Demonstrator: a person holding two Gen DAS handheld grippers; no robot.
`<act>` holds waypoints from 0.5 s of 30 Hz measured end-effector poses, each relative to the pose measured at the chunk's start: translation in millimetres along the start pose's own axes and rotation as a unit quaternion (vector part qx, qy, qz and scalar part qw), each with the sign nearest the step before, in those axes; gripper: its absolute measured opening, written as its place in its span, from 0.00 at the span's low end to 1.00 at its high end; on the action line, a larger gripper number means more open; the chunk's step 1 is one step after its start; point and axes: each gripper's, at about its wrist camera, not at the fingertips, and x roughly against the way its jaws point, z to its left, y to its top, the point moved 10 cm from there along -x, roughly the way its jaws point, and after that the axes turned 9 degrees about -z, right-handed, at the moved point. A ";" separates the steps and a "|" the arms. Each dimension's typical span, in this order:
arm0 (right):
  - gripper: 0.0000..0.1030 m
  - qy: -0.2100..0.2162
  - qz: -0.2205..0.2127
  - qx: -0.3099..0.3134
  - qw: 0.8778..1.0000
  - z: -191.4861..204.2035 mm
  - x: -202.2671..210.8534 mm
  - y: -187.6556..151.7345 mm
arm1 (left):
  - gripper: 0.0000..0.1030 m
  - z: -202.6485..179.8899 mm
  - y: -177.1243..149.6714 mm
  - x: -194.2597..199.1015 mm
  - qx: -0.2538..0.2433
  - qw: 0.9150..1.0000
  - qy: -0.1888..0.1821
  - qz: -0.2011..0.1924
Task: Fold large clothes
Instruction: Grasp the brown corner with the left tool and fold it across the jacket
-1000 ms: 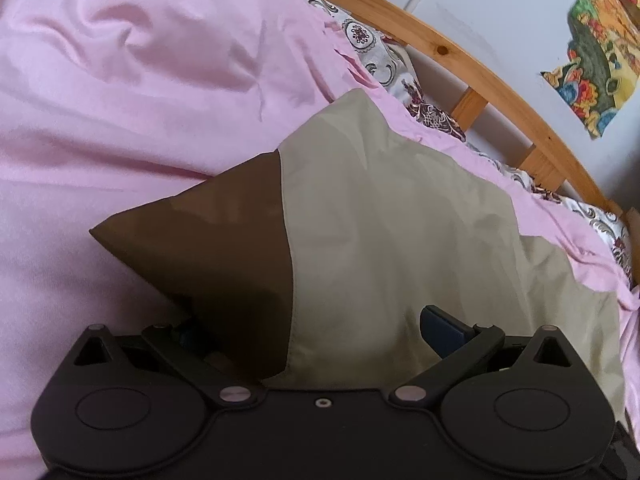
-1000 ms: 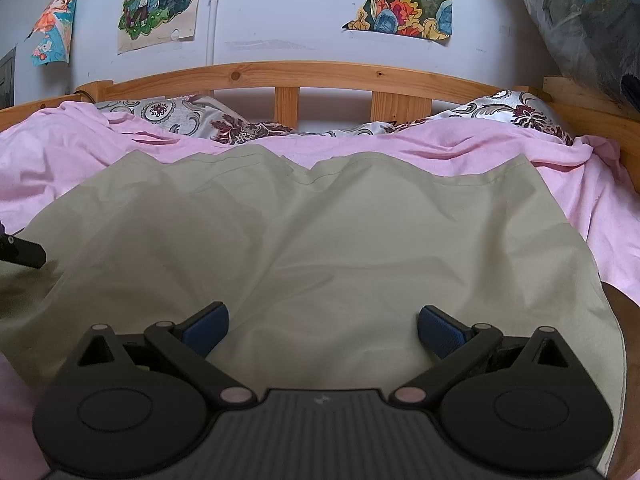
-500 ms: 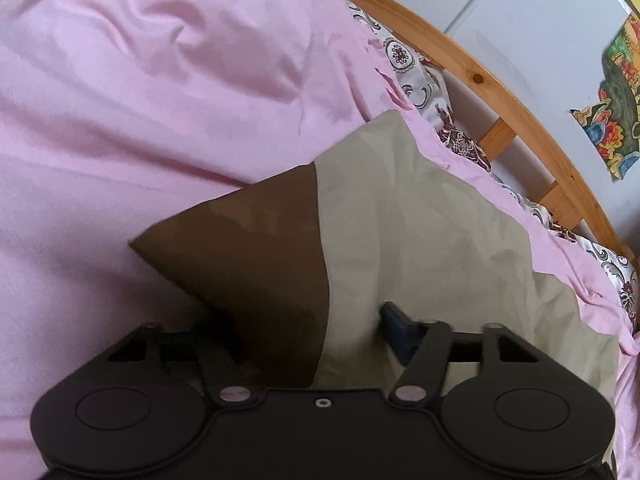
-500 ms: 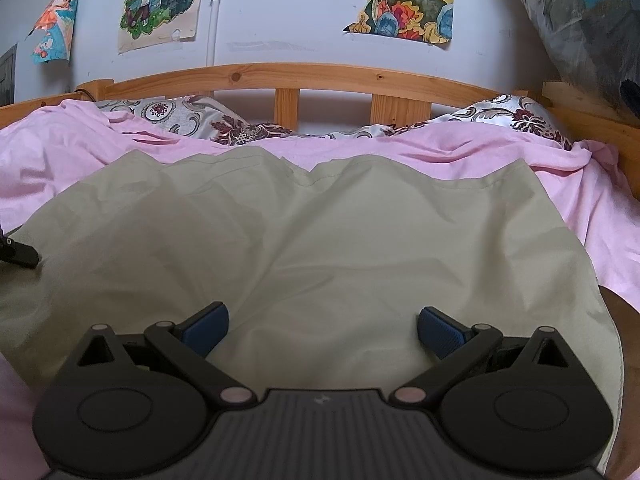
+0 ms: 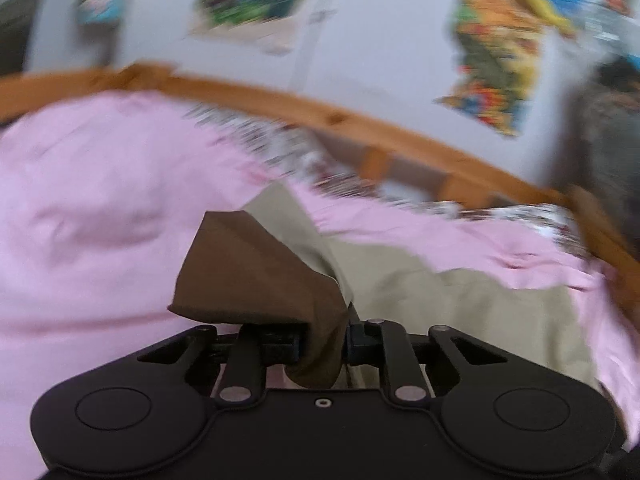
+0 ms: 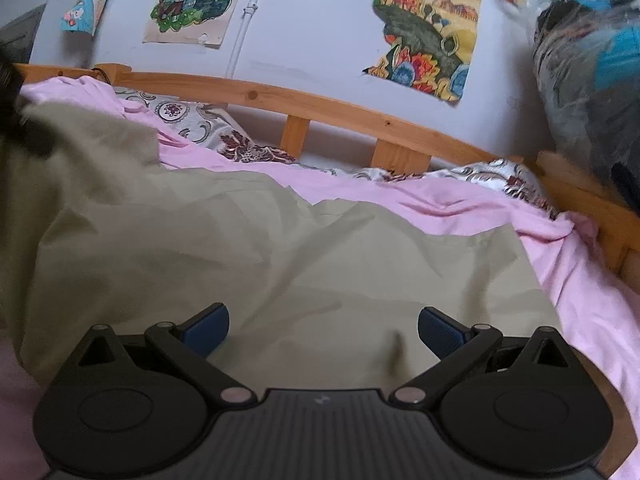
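Now left gripper [image 5: 324, 344], jaws just closing, pinches brown corner of garment [image 6: 280, 264]; right gripper [image 6: 323, 330] spread, empty. Risk: shallow bite slips, fold collapses.

One two-tone garment [image 6: 280, 264], khaki and brown, lies on one bed with a pink sheet [image 6: 580, 280] and one wooden headboard [image 6: 320, 108]. Two patterned pillows [image 6: 188, 116] rest against it. Three pictures [image 6: 192, 0] hang fully visible on the wall. Two hand-held grippers [image 6: 323, 330] appear.
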 end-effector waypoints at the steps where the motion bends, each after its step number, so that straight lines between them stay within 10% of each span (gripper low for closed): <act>1: 1.00 0.008 0.006 -0.010 1.000 -2.6 -0.7 0.2 | 0.18 -14.1 7.3 1.9 -0.015 1.000 -0.024 -0.007; 6: 1.00 0.038 0.008 -0.045 0.998 -22.9 1.5 9.6 | 0.17 -86.5 33.5 10.1 -0.083 0.986 -0.141 -0.029; 15: 0.92 0.075 0.045 -0.061 0.994 -30.3 3.4 -1.2 | 0.17 -200.1 -6.8 0.3 -0.187 0.931 -0.312 0.028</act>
